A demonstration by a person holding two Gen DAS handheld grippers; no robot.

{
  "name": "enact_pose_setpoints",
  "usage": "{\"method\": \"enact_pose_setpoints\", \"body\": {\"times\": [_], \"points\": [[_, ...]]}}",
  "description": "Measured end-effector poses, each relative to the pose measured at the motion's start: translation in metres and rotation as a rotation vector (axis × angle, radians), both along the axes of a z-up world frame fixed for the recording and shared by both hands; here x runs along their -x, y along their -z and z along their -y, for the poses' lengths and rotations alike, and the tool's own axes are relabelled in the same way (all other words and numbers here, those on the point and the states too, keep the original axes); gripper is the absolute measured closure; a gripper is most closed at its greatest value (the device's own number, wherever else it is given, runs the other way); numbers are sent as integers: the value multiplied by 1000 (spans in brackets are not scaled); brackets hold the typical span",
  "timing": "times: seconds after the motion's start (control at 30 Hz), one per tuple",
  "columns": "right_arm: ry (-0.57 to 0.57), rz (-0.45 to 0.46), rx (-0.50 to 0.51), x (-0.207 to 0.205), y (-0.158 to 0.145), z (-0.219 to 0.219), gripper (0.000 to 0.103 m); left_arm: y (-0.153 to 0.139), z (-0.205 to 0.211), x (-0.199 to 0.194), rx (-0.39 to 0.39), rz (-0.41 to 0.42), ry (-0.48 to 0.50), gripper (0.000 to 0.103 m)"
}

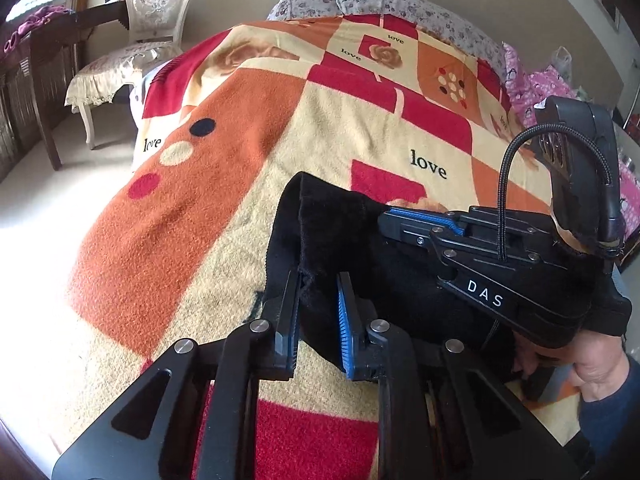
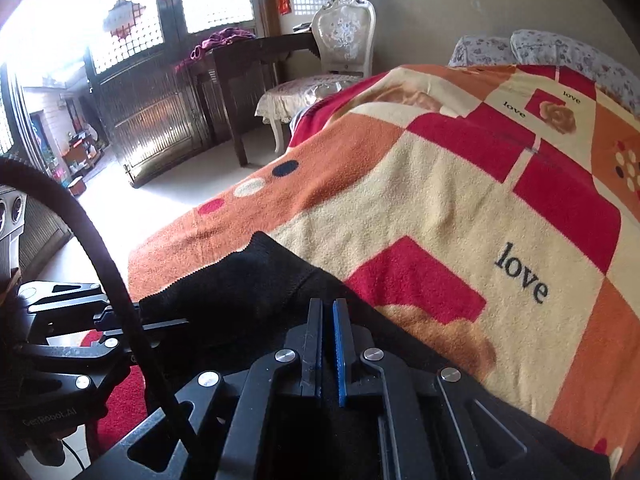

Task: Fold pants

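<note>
- Left wrist view takes in the bed (image 1: 400,12) first, filling most of the room ahead, with floral pillows at its far end.
- Over the bed lies a blanket (image 1: 248,128) in orange, red and cream squares, with roses, dots and the word "love" printed on it.
- To the far left stands a white carved chair (image 1: 160,12) with a lace seat cover, beside a dark wooden table (image 2: 248,60) that carries a heap of purple cloth.
- The black pants (image 1: 332,240) lie at the near edge of the blanket, bunched into a thick fold; one end reaches out toward the middle of the bed.
- The left claw (image 1: 320,312) has its fingers parted, with a seam of the black fabric sitting between them; the left finger touches the cloth, while a gap shows before the blue-padded one.
- The right claw (image 2: 327,344) is squeezed nearly together over the pants, with only a thin slit between the blue pad and the black finger. I cannot tell whether any cloth is pinched in it.
- Seen from the left wrist, the right tool lies across the pants just right of the left claw, held in a bare hand (image 1: 600,364).
- A braided cable (image 1: 508,184) arches up from it.
</note>
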State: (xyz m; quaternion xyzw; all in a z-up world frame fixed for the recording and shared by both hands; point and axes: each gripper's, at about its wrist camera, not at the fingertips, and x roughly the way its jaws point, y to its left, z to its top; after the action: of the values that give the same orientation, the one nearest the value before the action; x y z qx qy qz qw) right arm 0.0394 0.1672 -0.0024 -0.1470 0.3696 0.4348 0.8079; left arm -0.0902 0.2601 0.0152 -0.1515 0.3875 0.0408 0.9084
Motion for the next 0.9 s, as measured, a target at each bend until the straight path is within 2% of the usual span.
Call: {"method": "enact_pose_setpoints", "body": {"times": [0.1,0.23,0.33,0.43,0.57,0.63,0.8,0.9], "points": [[11,-13,1,0,-4,4,97,-5,-2,4,-6,-5,-23,79],[19,-7,-15,16,-20,29,66,-15,-1,16,-48,-7,-59,78],[56,-37,-78,30,-31,64,66,-22,10,23,-129,-4,-75,78],[103,-42,-139,46,-38,102,66,-28,26,26,-167,9,-55,78],[178,23,-190,67,-52,152,66,-37,51,25,-201,32,-29,78],[219,48,-230,80,-65,179,65,-43,64,24,-205,47,-11,78],[333,75,-319,100,-94,246,56,-54,97,16,-187,62,48,78],[416,81,-313,108,-103,284,55,-57,120,9,-180,64,89,78]]}}
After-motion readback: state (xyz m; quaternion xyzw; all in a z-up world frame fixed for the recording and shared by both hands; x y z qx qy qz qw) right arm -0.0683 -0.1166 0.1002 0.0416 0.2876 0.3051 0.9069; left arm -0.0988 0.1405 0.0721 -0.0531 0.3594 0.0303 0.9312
